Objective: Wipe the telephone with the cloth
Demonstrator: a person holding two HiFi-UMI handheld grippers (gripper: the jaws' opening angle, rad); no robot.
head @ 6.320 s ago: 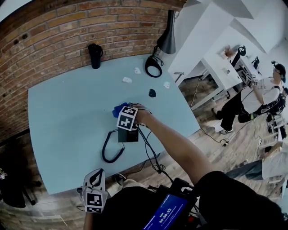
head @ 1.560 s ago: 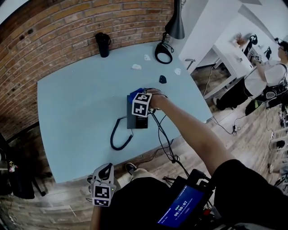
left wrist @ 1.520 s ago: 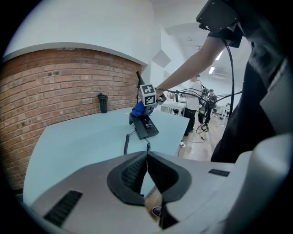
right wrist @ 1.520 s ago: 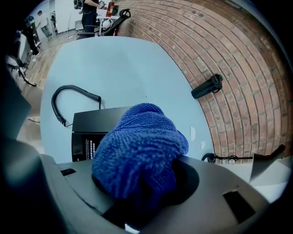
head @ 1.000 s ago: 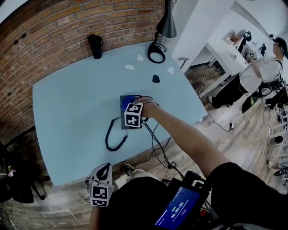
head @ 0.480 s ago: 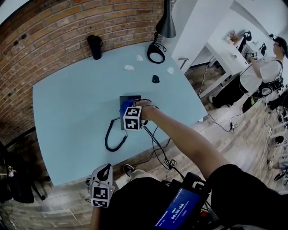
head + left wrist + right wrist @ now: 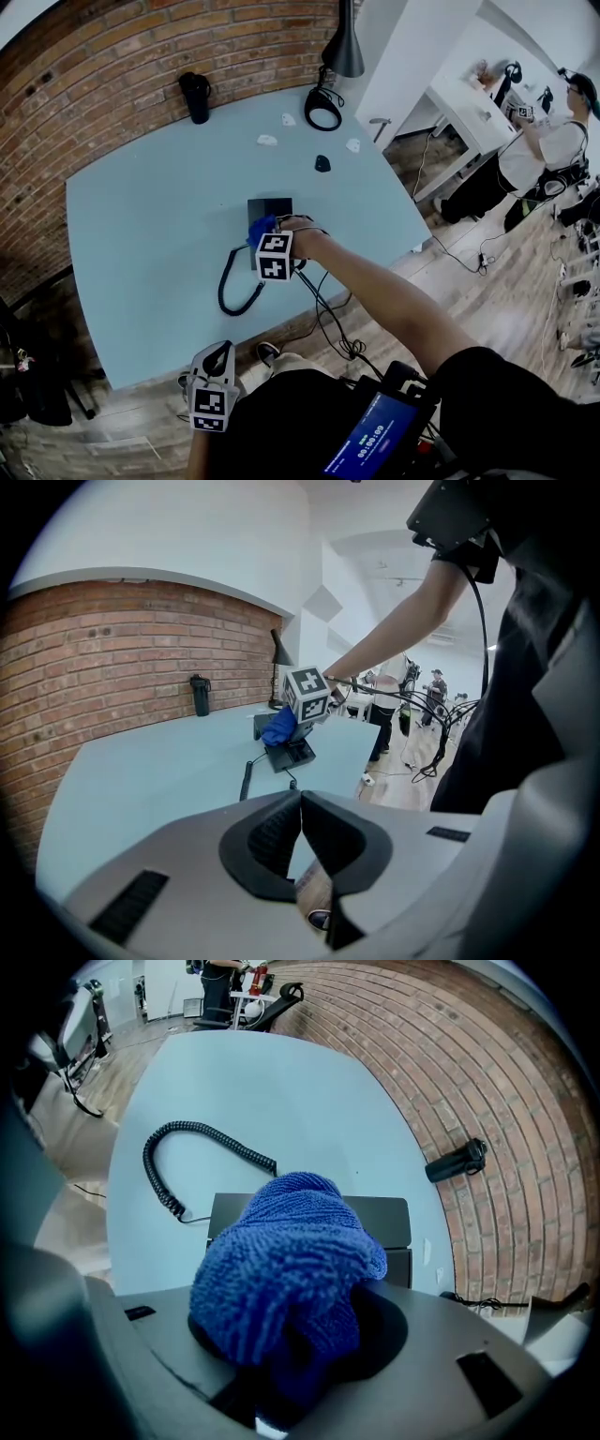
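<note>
Head view, telephone: the telephone [image 7: 270, 208] lies near the middle of the blue table [image 7: 141, 216], with its coiled cord [image 7: 230, 281] looping off to the near left.
Head view, long axis: it appears to run near to far. The far end is bare and the near part is hidden under the tool.
Head view, right gripper: the right gripper [image 7: 265, 236] sits over the near part of the telephone. The blue cloth [image 7: 258, 228] bunches at its tip, and the bare far end lies just beyond it.
Head view, right arm: it is stretched forward from the near right, forearm low over the table edge, wrist bent down to the telephone.
Head view, left gripper: the left gripper [image 7: 212, 370] is held close to the body at the near edge, well apart from the telephone, so the right is much the nearer.
Left gripper view, jaws: the tips are pressed together with nothing between them. The telephone [image 7: 292, 755] lies far ahead.
Right gripper view, jaws: they are pinching the cloth [image 7: 286, 1260], which bulges out over them.
Right gripper view, relation: the dark telephone [image 7: 389, 1218] lies directly ahead of and under the cloth. I cannot tell whether they are touching.
Next move: probably a stroke along the body toward the far end.
</note>
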